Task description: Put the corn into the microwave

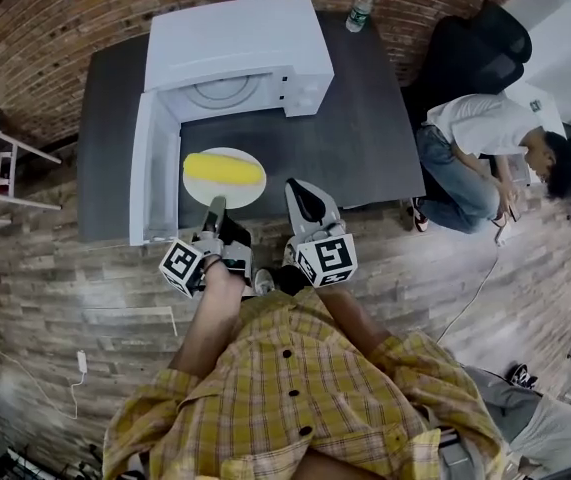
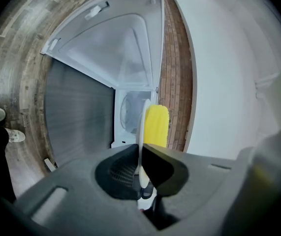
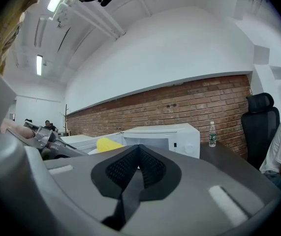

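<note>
L gripper (image 1: 213, 208): jaws nearly together, pinching the near rim of the white plate (image 1: 250, 190). It's a thin, edge-on grip w/ nothing else between the pads.
R gripper (image 1: 300, 193): jaws pressed together and empty, just beside the plate's right side. Doesn't look like it's touching.
Corn (image 1: 223, 169): lying loose across the plate, in front of the microwave (image 1: 235, 43) opening and over the table (image 1: 365, 138). Not inside yet. Can't tell if the plate is clear of the tabletop.
Door (image 1: 153, 168): swung wide to the left, turntable (image 1: 217, 93) in plain sight.
Risk 1: the corn is round and unsecured, so any tilt of the plate could roll it off onto the table or floor.
Risk 2: it's a one-point hold on the rim w/ the weight out front, so the plate could droop or twist in the pads and maybe slip out.
Risk 3: the plate edge could clip the cavity sill or door going in, and the jolt would send the corn off.
Risk 4: the R gripper is v. close, so a stray nudge would tip the plate.
Call: keep the plate level, go in slow, and let go only once it's on the turntable.
</note>
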Action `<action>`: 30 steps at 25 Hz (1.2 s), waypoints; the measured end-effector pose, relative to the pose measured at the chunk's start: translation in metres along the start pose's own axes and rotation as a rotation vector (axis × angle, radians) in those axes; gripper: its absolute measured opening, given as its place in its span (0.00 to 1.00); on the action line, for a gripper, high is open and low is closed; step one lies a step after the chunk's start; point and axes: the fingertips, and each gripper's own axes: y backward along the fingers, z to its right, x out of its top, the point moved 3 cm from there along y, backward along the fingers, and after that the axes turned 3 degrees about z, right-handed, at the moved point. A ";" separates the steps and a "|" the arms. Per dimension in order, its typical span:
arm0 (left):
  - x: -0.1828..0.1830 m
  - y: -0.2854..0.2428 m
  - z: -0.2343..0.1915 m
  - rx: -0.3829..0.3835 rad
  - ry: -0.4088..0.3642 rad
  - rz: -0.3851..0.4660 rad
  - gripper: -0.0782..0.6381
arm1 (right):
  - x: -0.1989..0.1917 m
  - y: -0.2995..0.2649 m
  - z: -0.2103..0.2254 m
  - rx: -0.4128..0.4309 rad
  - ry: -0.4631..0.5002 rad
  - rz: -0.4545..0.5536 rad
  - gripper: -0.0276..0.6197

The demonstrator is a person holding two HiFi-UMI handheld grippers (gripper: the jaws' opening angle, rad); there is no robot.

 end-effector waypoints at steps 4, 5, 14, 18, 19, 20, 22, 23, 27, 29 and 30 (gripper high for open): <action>-0.004 -0.018 0.004 -0.010 0.011 0.023 0.14 | -0.001 -0.014 0.016 0.023 -0.008 0.003 0.05; -0.005 -0.023 0.003 -0.007 0.011 0.028 0.14 | -0.001 -0.017 0.021 0.028 -0.010 0.002 0.05; -0.012 -0.057 0.004 0.015 -0.009 0.089 0.14 | 0.001 -0.047 0.057 0.086 -0.032 0.007 0.05; -0.015 -0.064 0.006 0.014 -0.033 0.107 0.14 | 0.003 -0.055 0.065 0.114 -0.034 0.017 0.05; -0.016 -0.065 0.006 0.016 -0.026 0.114 0.14 | 0.004 -0.056 0.066 0.120 -0.036 0.019 0.05; -0.017 -0.066 0.006 0.017 -0.018 0.121 0.14 | 0.005 -0.057 0.067 0.126 -0.036 0.020 0.05; -0.017 -0.069 0.007 0.019 -0.019 0.129 0.14 | 0.004 -0.059 0.068 0.140 -0.037 0.013 0.05; -0.016 -0.070 0.007 0.018 -0.024 0.131 0.14 | 0.002 -0.061 0.067 0.146 -0.037 0.006 0.05; -0.009 -0.075 0.003 0.018 -0.017 0.130 0.14 | -0.004 -0.067 0.063 0.148 -0.045 -0.015 0.05; -0.005 -0.078 0.004 0.019 -0.011 0.127 0.14 | -0.005 -0.073 0.062 0.144 -0.051 -0.016 0.05; -0.002 -0.081 0.006 0.016 -0.005 0.126 0.15 | -0.005 -0.075 0.061 0.143 -0.052 -0.015 0.05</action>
